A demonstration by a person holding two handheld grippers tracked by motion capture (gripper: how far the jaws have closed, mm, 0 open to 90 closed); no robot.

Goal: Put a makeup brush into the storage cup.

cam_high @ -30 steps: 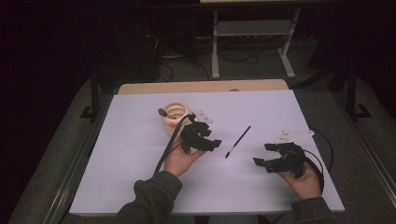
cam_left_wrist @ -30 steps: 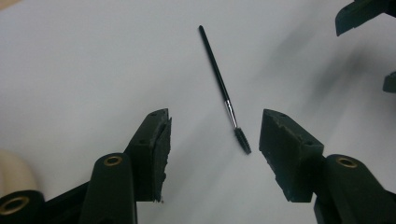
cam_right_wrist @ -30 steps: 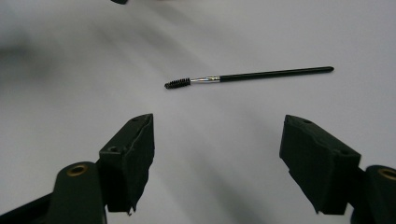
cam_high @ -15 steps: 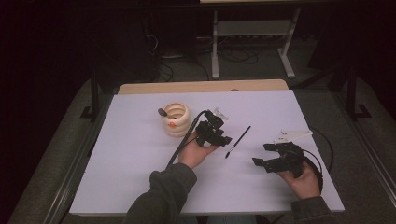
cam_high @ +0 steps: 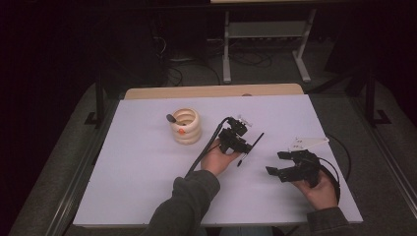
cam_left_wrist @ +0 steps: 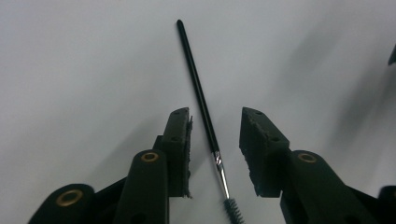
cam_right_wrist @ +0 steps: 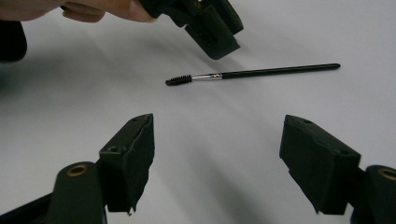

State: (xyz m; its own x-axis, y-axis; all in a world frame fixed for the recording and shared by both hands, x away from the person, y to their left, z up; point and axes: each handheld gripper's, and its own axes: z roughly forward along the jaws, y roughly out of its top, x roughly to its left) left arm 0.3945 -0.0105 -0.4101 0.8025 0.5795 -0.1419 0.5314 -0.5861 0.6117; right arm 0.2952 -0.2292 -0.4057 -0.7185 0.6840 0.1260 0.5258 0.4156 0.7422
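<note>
Tabletop (cam_high: 147, 187), white-covered, carries a cream ringed holder (cam_high: 186, 126) left of centre in the high view, with a dark-tipped item standing in it. A thin black brush (cam_high: 251, 148) lies flat on the surface near the middle, slanting up to the right. Left gripper (cam_high: 239, 145) is positioned directly at the brush, held from below by the left hand (cam_high: 216, 160), its cable trailing back along the sleeve. Right gripper (cam_high: 278, 163) sits well apart at the right, resting low over the tabletop in the right hand (cam_high: 322, 186), jaws visibly spread. Left gripper view: the left gripper (cam_left_wrist: 215, 135) straddles the brush (cam_left_wrist: 198, 91), whose bristle end lies toward the camera and whose handle runs away up-left. The jaws have just been closing with the brush between them, yet a gap remains on both sides; the pads do not press on it. Right gripper view: the right gripper (cam_right_wrist: 217, 154) has its jaws wide apart, nothing between them. Beyond, the brush (cam_right_wrist: 261, 72) lies level on the tabletop, bristles to the left, with the left gripper (cam_right_wrist: 210, 28) just above its metal collar.
</note>
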